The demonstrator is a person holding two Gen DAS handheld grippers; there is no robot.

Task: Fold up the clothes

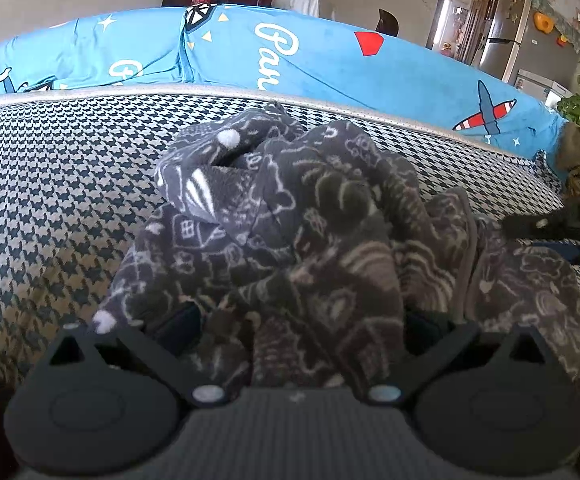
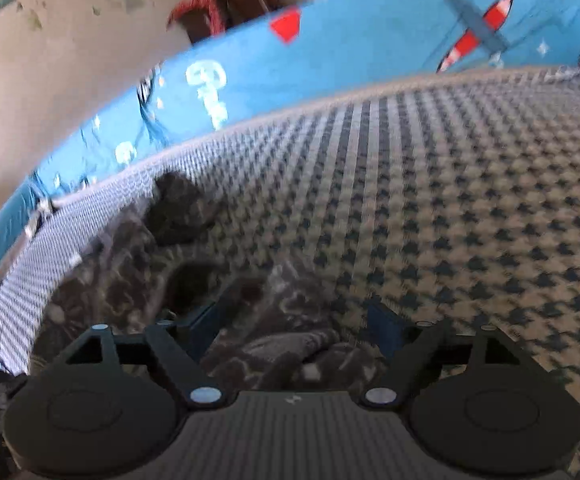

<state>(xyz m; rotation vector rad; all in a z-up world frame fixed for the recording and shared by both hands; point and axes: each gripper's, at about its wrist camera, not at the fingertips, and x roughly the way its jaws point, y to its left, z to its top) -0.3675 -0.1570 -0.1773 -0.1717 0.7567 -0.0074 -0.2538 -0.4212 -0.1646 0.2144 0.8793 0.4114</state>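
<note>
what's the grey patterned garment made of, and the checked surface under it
The grey garment looks like soft fleece: a fuzzy, matte nap, thick rounded folds, small white pom-poms. The houndstooth surface looks like a flat woven or printed fabric cover, matte, with a pale woven-looking edging; which of the two the pictures leave open.

Left wrist cam is basically buried in a crumpled dark grey fleece garment (image 1: 290, 216) with white doodle prints. The left gripper (image 1: 295, 328) has both fingers spread wide, fabric bunched up between them. It's all sitting on a houndstooth cushion (image 1: 58, 184), with a bright blue cartoon-print backrest (image 1: 329, 60) behind.
</note>
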